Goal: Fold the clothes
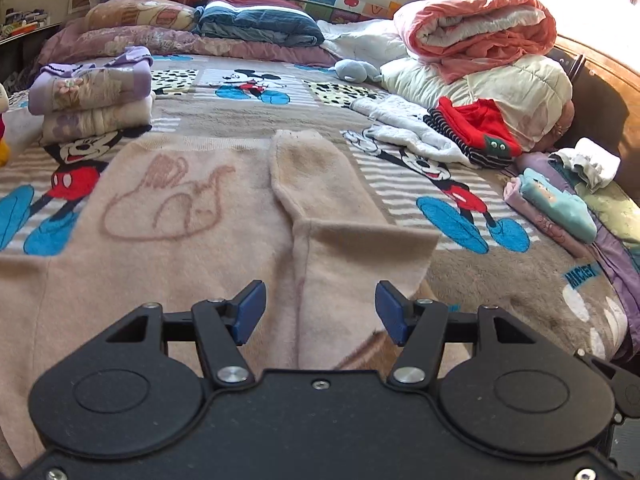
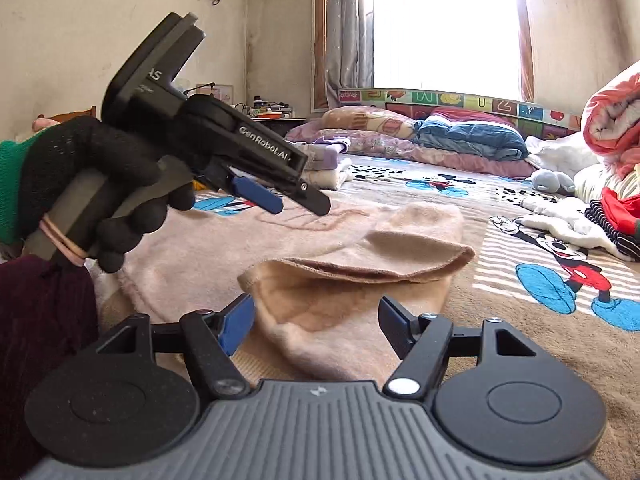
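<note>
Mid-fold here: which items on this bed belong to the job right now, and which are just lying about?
In the job:
- pale peach fleece garment with swan outline
- left gripper, open
- right gripper, open

Lying about:
- folded lilac-and-cream clothes stack
- rolled coral quilt
- grey plush toy
- red-and-striped garment

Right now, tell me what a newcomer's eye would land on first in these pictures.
The peach fleece garment spread across the near part of the bed, one sleeve folded back over it, with the open left hand-held gripper hovering just above. Beneath it, the Mickey Mouse blanket covers the bed. On the right side, a rolled orange-pink quilt tops a cream one, and the right hand-held gripper is open too.
</note>
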A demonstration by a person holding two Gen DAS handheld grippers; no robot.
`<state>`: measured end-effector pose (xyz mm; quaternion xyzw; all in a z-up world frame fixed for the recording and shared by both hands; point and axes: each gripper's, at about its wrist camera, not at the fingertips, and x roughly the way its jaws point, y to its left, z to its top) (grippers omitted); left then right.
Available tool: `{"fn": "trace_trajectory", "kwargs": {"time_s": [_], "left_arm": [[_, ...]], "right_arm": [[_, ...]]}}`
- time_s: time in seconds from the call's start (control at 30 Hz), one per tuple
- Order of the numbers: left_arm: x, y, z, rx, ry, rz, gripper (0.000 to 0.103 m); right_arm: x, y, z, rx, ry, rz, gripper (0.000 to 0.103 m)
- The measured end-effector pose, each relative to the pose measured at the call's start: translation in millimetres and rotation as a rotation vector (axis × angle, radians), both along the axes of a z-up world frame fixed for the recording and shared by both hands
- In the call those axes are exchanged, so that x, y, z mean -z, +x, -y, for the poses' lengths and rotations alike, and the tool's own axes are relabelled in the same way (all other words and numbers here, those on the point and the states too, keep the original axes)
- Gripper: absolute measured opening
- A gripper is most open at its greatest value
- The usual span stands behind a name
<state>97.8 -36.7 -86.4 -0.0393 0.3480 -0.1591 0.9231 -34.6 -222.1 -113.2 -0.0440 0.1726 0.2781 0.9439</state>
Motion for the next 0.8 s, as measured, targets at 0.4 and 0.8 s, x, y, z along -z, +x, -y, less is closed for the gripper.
{"fn": "trace_trajectory", "kwargs": {"time_s": [0.4, 0.8], "left_arm": [[44, -34, 6, -0.001, 0.255, 0.010, 0.057], [-23, 10, 40, 0.268, 0.232, 0.155, 0.052]], "right_arm": [[26, -11, -32, -0.160, -0.164, -0.102, 0.077], [23, 12, -31, -0.104, -0.100, -0.063, 0.078]]}}
